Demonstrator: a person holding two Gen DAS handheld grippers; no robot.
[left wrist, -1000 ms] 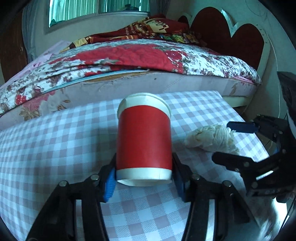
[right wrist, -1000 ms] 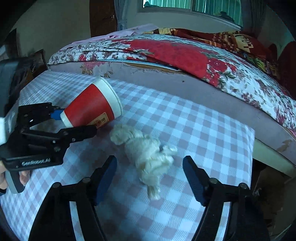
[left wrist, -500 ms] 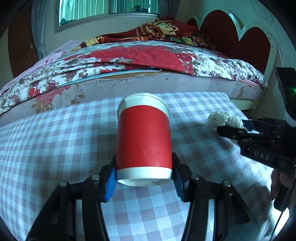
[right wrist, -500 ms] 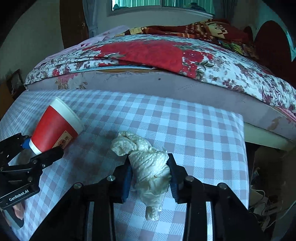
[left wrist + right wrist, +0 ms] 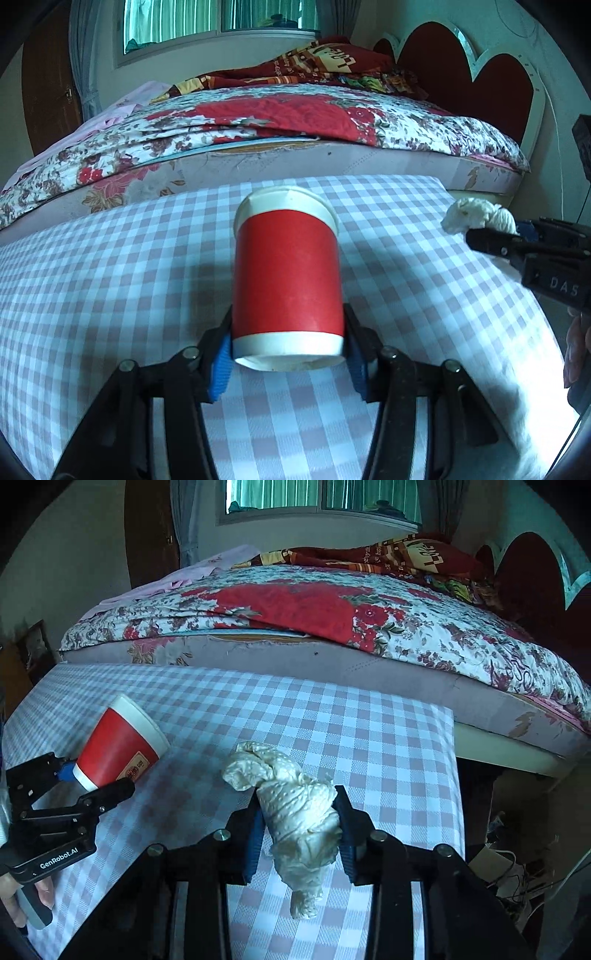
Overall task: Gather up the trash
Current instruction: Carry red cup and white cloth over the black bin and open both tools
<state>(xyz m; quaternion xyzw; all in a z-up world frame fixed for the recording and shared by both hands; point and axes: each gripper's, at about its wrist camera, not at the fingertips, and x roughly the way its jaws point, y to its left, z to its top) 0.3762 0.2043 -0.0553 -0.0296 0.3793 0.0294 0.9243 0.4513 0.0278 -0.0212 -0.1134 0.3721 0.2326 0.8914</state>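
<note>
A red paper cup (image 5: pixel 286 280) with white rims lies lengthwise between the blue pads of my left gripper (image 5: pixel 288 354), which is shut on its base end above the checked tablecloth (image 5: pixel 110 280). The same cup (image 5: pixel 118 751) shows at the left of the right wrist view, held by the left gripper (image 5: pixel 92 779). My right gripper (image 5: pixel 299 823) is shut on a crumpled white paper wad (image 5: pixel 295 805), lifted off the cloth, with a tail hanging below the pads. In the left wrist view that wad (image 5: pixel 476 218) sticks out of the right gripper (image 5: pixel 517 236) at the far right.
A bed (image 5: pixel 332 627) with a floral quilt runs along the table's far edge (image 5: pixel 258 675). Its red headboard (image 5: pixel 461 74) stands at the right. Past the table's right edge (image 5: pixel 456 775), cables and clutter (image 5: pixel 509 867) lie on the floor. A hand (image 5: pixel 22 897) grips the left tool.
My right gripper closed on the paper wad and lifted it off the cloth. The left gripper kept its hold on the cup and drew back a little from the bed.
</note>
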